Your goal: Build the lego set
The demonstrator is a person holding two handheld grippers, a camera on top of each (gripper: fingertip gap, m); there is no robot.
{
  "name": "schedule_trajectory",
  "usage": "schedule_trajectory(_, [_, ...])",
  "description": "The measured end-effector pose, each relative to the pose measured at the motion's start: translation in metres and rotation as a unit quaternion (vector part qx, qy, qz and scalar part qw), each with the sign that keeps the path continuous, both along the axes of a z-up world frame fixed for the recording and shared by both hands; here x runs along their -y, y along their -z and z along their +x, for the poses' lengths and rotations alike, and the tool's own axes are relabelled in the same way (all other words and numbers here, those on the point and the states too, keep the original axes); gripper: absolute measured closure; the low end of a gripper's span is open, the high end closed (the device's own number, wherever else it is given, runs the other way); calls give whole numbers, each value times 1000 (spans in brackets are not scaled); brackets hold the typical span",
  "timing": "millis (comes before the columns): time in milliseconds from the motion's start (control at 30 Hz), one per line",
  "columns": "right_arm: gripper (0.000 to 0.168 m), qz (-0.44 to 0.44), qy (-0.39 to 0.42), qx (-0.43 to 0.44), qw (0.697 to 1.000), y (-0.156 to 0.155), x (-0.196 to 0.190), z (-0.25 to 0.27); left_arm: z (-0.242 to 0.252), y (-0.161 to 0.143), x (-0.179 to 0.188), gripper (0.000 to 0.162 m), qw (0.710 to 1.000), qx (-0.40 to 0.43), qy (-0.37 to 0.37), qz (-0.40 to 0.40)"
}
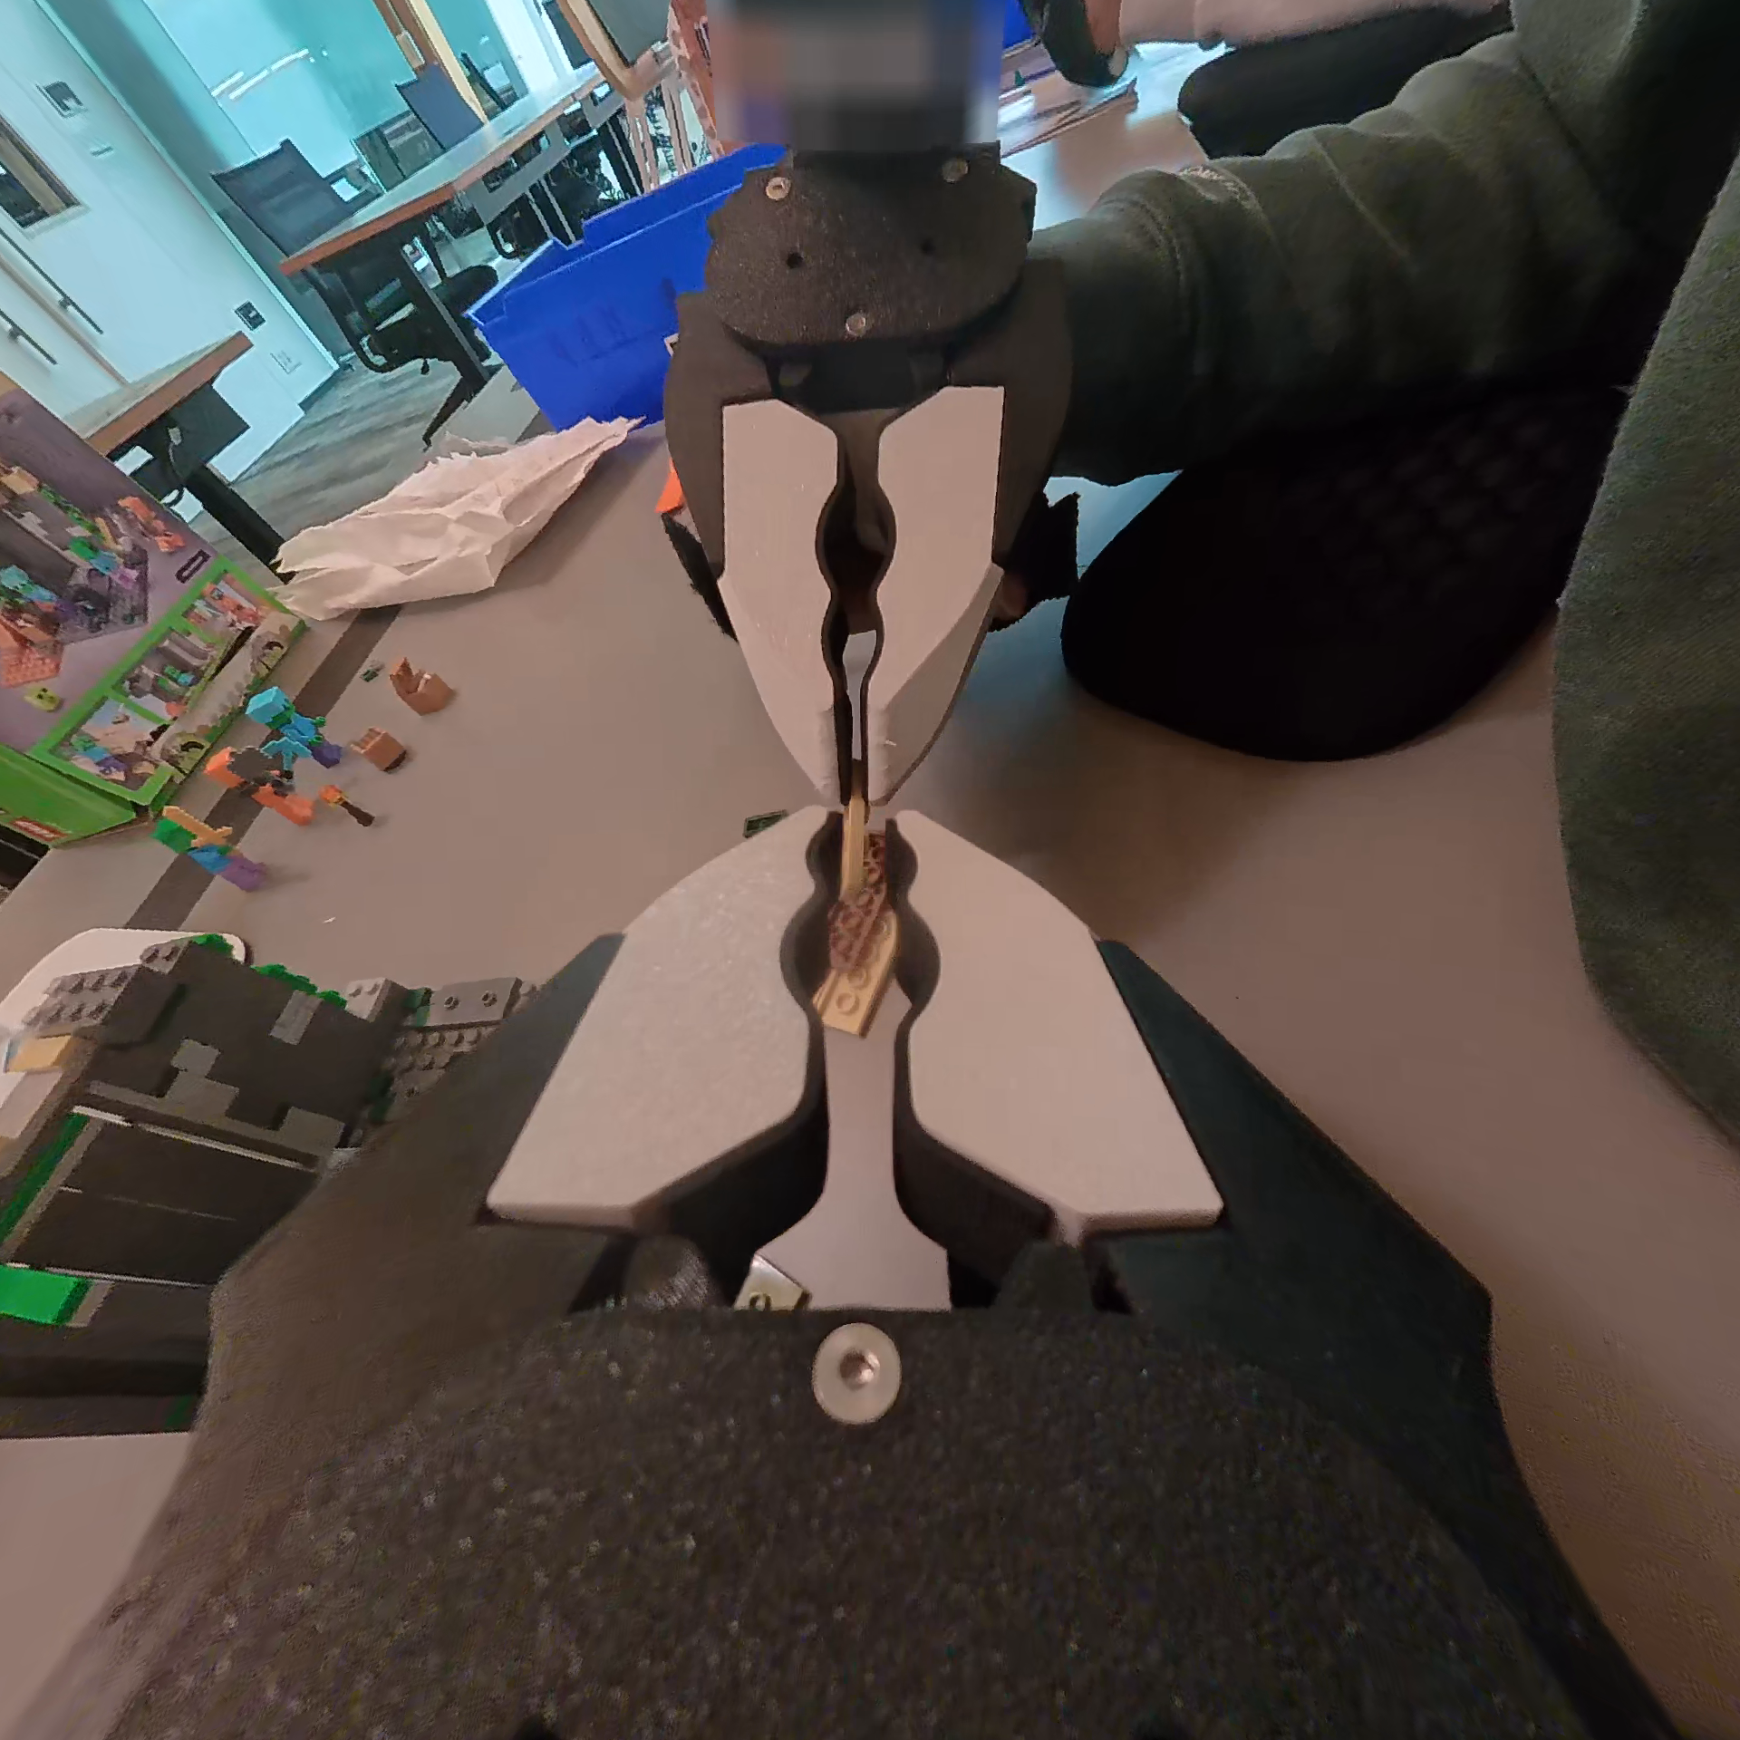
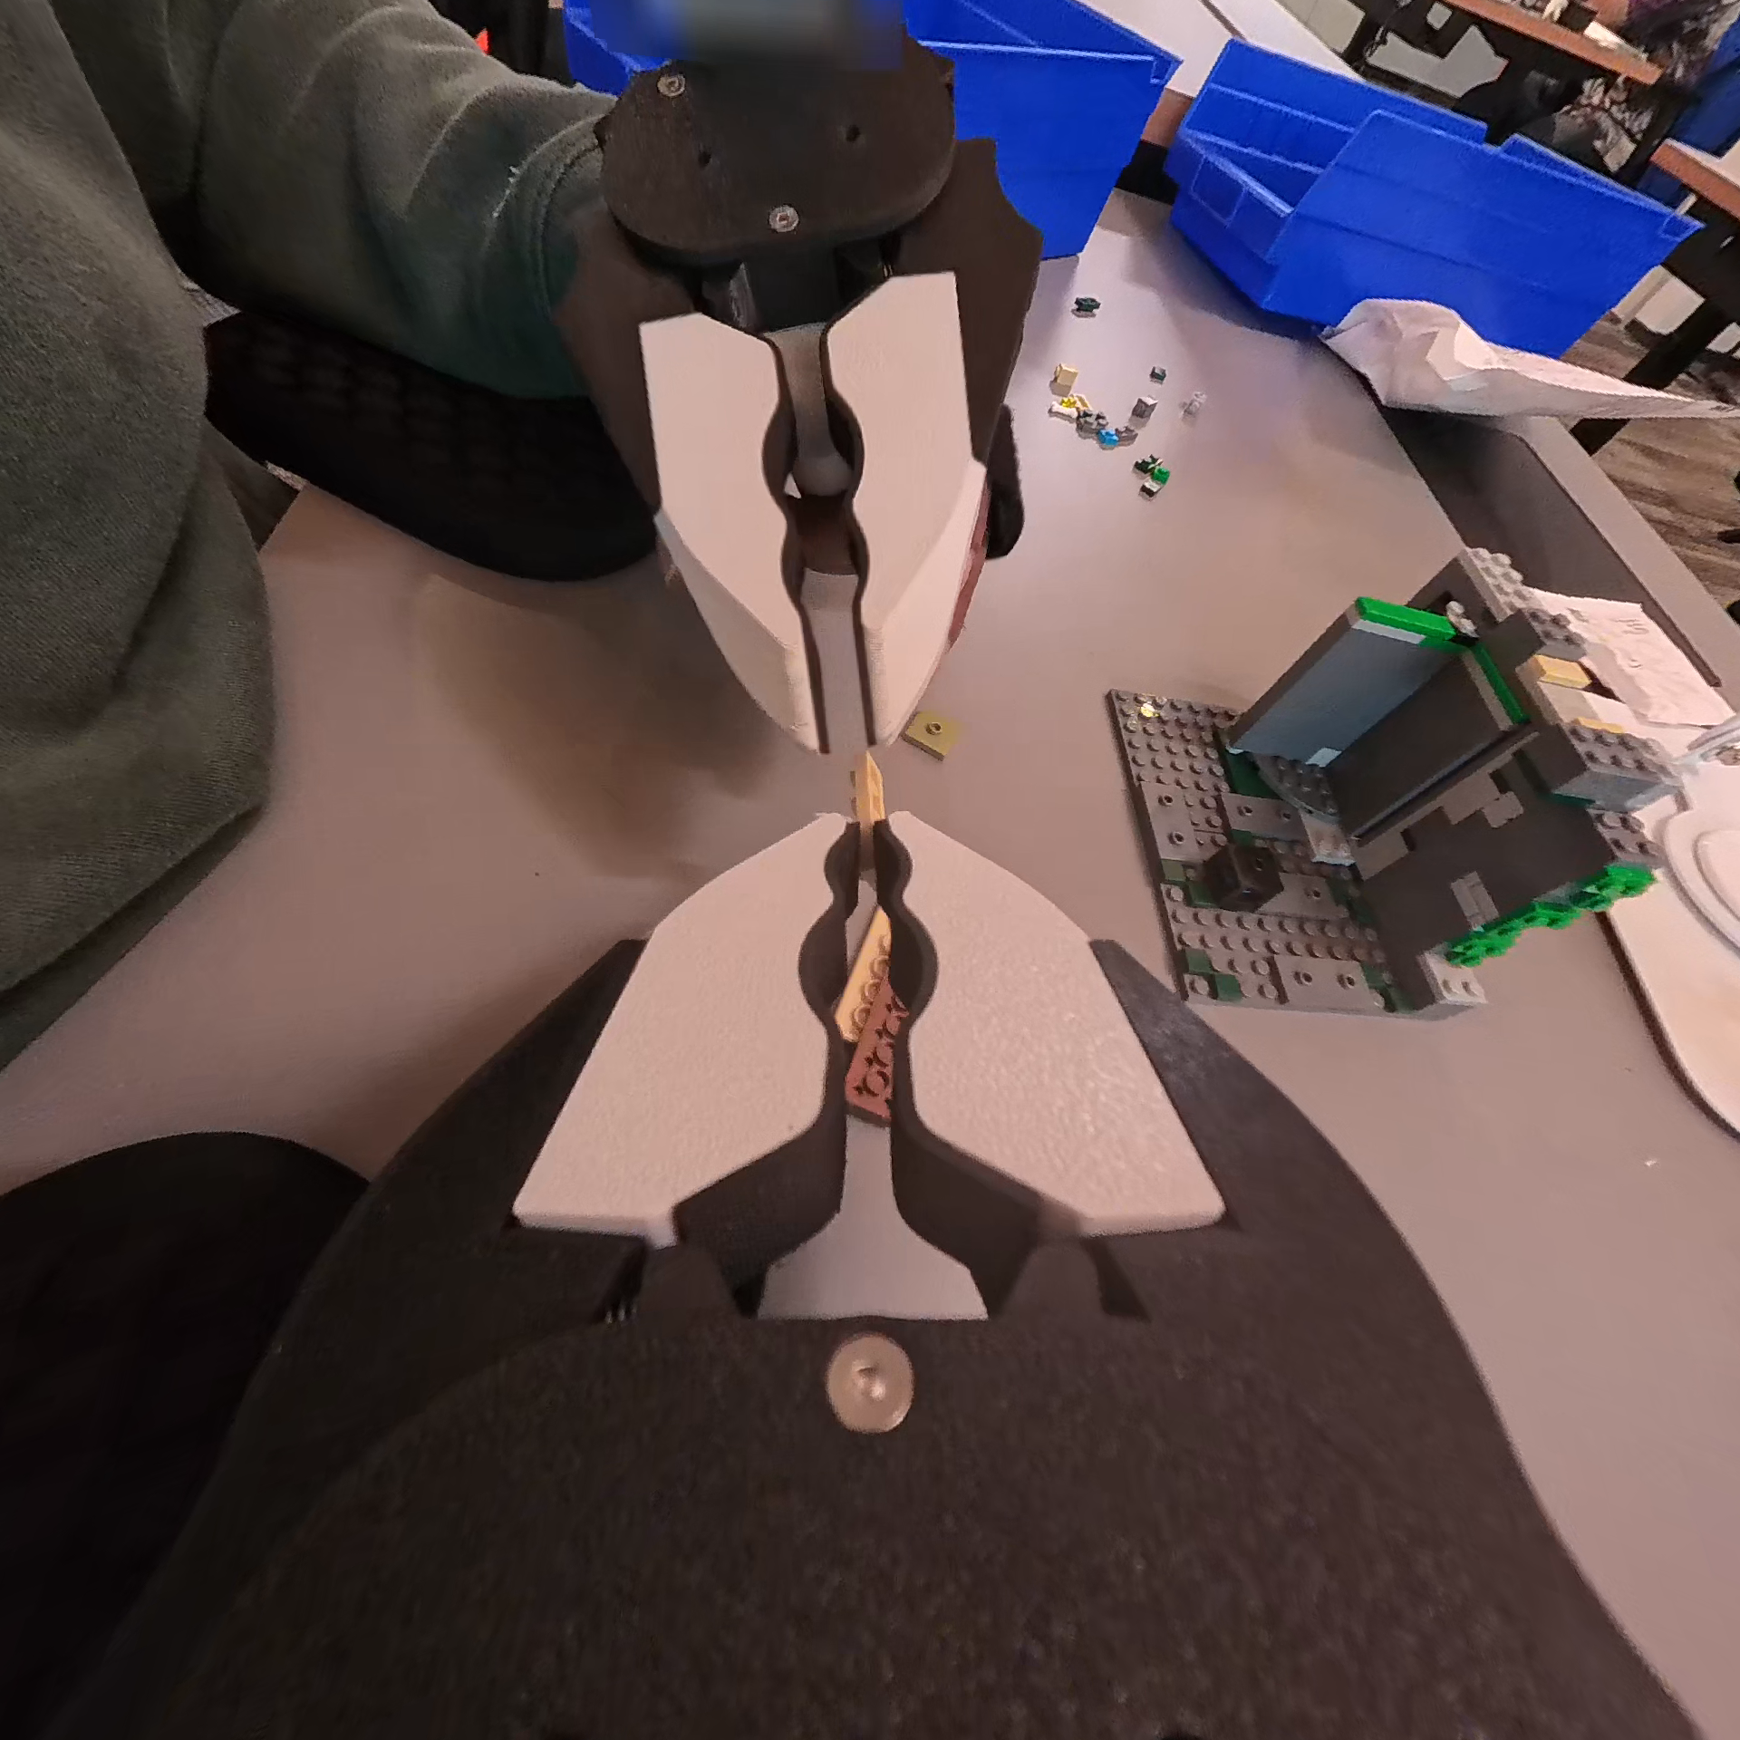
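My two grippers meet tip to tip above the grey table. My left gripper point(image 1: 852, 821) is shut on a thin tan plate with a brown plate point(image 1: 855, 932) lying between its fingers. My right gripper point(image 2: 866, 827) is shut on tan and brown plates point(image 2: 871, 1022) too. A tan plate edge point(image 2: 867, 789) bridges the small gap between the two sets of tips. The right gripper shows from the front in the left wrist view point(image 1: 852, 786), the left gripper in the right wrist view point(image 2: 845, 744). The half-built grey, black and green model point(image 2: 1393, 800) stands on its studded baseplate point(image 2: 1186, 847) to the right.
The model also shows low left in the left wrist view point(image 1: 188, 1083). A tan square tile point(image 2: 932, 733), loose small pieces point(image 2: 1111, 414), blue bins point(image 2: 1412, 207), a crumpled paper bag point(image 1: 452, 527), the set box point(image 1: 94, 640) and small figures point(image 1: 273, 753) lie on the table. A person's green sleeve point(image 1: 1365, 282) is behind. My left and right fingertips are right by each other.
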State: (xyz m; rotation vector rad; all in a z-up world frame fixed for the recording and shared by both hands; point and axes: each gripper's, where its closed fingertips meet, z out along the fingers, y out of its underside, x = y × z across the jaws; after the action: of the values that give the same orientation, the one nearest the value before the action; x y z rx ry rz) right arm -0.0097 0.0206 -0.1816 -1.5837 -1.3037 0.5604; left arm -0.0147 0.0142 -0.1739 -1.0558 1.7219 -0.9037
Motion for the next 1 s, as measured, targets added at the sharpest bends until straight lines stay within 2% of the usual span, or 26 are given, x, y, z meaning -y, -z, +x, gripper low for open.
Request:
schedule_trajectory(333, [166,-6,-5,-3,1000,0,2,-2,1,0,2,150,1000,5,2,12])
schedule_trajectory(567, [166,-13,-13,-4,1000,1,5,-6,0,0,4,162,1000,7,7,18])
schedule_trajectory(733, [166,-12,-9,-4,1000,1,4,-5,0,-1,3,162,1000,8,5,18])
schedule_trajectory(867, [166,-3,22,13,1000,2,-5,8,0,0,-7,162,1000,5,-19,20])
schedule_trajectory(1000, [166,-9,62,31,998,3,-14,31,0,9,-15,155,999,-15,-35,14])
